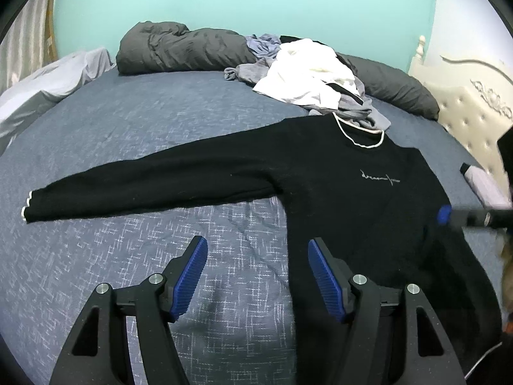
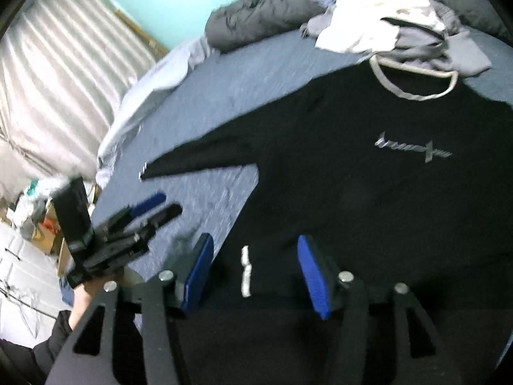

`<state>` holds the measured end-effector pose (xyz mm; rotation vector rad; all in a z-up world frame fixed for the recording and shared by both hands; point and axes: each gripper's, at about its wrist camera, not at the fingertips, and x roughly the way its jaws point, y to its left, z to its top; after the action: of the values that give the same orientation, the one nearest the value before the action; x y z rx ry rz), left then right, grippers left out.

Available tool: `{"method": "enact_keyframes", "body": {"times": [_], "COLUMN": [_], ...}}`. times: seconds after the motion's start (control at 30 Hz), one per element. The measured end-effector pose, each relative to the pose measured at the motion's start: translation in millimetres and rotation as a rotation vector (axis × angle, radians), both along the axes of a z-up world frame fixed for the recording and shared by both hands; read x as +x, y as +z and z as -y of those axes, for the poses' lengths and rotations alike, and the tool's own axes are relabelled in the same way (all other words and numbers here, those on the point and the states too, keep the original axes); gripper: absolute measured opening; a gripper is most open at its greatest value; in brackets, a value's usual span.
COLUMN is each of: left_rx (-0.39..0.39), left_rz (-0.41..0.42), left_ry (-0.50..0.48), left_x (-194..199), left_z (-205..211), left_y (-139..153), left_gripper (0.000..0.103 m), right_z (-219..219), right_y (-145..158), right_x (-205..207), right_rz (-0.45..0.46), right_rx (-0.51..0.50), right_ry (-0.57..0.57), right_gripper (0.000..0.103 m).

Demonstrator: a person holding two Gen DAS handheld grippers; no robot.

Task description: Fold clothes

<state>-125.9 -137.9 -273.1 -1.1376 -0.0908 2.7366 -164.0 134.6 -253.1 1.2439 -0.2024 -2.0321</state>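
A black sweater (image 1: 336, 179) with a white-trimmed neck and small grey chest script lies flat on the blue bedspread (image 1: 144, 122). Its one sleeve (image 1: 144, 183) stretches out to the left. My left gripper (image 1: 258, 247) is open just above the bedspread, its right finger over the sweater's side edge. The right gripper (image 1: 445, 216) comes in from the right over the sweater's far side. In the right wrist view my right gripper (image 2: 255, 243) is open over the sweater (image 2: 368, 192), with a white cuff trim (image 2: 246, 271) lying between its fingers. A hand holds the left gripper (image 2: 157, 207) at the left.
A heap of white, grey and lilac clothes (image 1: 307, 77) lies at the back, touching the sweater's collar. A rolled grey duvet (image 1: 179, 48) and a dark pillow (image 1: 397, 93) line the far side. A cream headboard (image 1: 465, 106) stands at the right, and a curtain (image 2: 64, 80) hangs at the left.
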Motion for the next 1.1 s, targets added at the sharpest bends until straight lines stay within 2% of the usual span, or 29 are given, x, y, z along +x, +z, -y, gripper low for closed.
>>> {"method": "enact_keyframes", "body": {"times": [0.17,0.37,0.63,0.87,1.1], "left_rx": [0.005,-0.003,-0.054,-0.08,-0.107], "left_rz": [0.009,0.047,0.111,0.151,0.174], "left_ry": [-0.05,-0.132,-0.2,-0.199,-0.203], "left_x": [0,-3,-6,-11,-13], "left_z": [-17,-49,-84,-94,-102], "left_y": [-2,-15,-42,-60,-72], "left_gripper": [0.069,0.069,0.069,0.069,0.069], "right_z": [-76,-138,-215,-211,-220], "right_y": [7,-21,-61,-89,-100], "right_x": [-20,-38,-62,-78,-87], "right_rz": [-0.073,-0.068,-0.052,-0.051,-0.056], "right_rx": [0.122,0.269,0.461,0.531,0.565], "right_ry": [-0.167,-0.279,-0.415,-0.404,-0.443], "right_gripper": [0.056,0.056,0.056,0.056,0.055]}}
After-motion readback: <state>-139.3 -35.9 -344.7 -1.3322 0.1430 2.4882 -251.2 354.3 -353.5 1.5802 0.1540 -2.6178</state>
